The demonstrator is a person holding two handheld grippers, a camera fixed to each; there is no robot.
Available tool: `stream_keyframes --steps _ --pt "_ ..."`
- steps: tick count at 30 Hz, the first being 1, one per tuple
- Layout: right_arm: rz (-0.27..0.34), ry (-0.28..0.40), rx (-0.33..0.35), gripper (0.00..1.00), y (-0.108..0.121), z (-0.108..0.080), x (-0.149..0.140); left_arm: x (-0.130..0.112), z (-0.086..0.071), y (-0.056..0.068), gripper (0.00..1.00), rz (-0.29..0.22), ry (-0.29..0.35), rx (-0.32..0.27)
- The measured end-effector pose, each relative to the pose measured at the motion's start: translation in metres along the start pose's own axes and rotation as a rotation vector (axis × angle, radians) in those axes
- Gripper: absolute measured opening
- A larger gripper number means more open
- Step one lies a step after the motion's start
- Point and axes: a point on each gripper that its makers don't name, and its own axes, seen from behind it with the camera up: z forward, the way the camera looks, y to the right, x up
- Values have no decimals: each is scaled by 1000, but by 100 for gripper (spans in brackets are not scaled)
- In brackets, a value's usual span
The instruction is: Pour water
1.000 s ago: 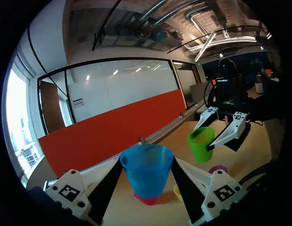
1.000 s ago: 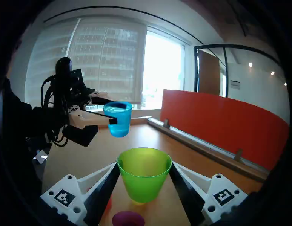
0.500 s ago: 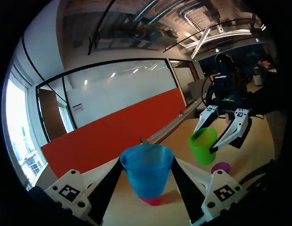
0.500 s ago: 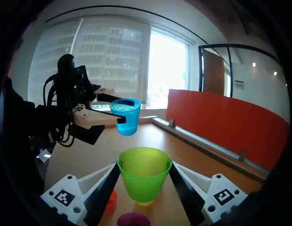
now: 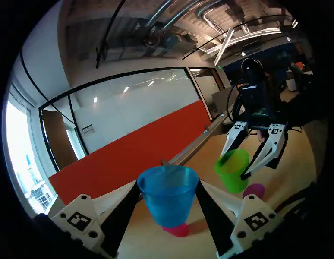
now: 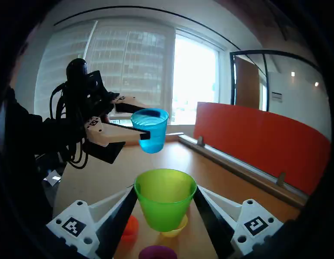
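A translucent blue cup [image 5: 168,197] holding water sits upright between my left gripper's [image 5: 168,203] two fingers, which are shut on it, above the wooden table [image 5: 296,159]. In the right gripper view the same blue cup [image 6: 150,129] hangs in the air at centre left, tilted slightly, with the left gripper [image 6: 143,129] pinching its sides. My right gripper [image 6: 165,207] is shut on a green cup [image 6: 165,203], held upright lower down and nearer. In the left gripper view the green cup [image 5: 231,169] leans a little to the right between the right gripper's [image 5: 233,166] white fingers.
Small cups lie on the table below: a pink one [image 5: 178,229] and a purple one [image 5: 254,190] in the left gripper view; an orange one [image 6: 130,227], a yellow one [image 6: 175,231] and a purple one [image 6: 157,252] in the right gripper view. An orange partition [image 6: 270,142] edges the table.
The blue cup has risen and come closer to the green cup, moving right in the right gripper view. The green cup now leans slightly in the left gripper view.
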Motion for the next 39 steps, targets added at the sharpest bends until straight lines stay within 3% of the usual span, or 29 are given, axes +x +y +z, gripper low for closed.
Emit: stream_keyframes --steps 39 --pt "22 19 54 92 -24 16 3 24 -3 -1 87 140 19 11"
